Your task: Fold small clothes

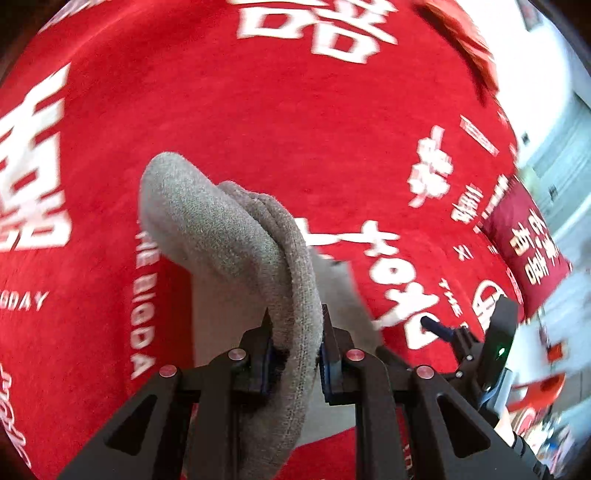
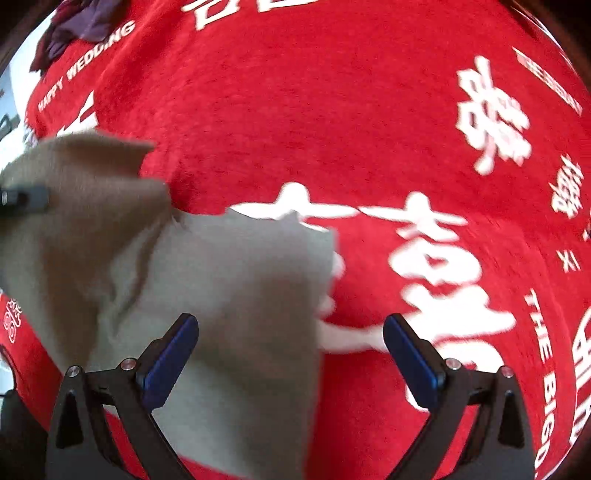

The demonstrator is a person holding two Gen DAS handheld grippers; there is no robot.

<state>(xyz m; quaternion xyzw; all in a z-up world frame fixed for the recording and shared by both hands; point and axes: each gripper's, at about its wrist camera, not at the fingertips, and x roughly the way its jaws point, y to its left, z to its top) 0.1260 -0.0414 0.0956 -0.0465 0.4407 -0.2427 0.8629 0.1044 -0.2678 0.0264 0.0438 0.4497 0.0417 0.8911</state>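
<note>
A small grey knitted garment (image 1: 229, 236) hangs bunched between the fingers of my left gripper (image 1: 295, 321), which is shut on it and holds its edge up off the red blanket (image 1: 258, 110). The rest of the garment (image 2: 229, 295) lies flat on the blanket in the right wrist view, with one side lifted at the left. My right gripper (image 2: 290, 332) is open and empty, just above the garment's right edge. The right gripper also shows in the left wrist view (image 1: 439, 328) at the lower right. The left gripper's fingertip (image 2: 26, 197) shows at the far left of the right wrist view.
The red blanket with large white characters covers the whole surface. A dark purple cloth pile (image 2: 77, 26) lies at its far left corner. A dark red cushion (image 1: 524, 240) sits at the blanket's right edge, with white floor and furniture beyond.
</note>
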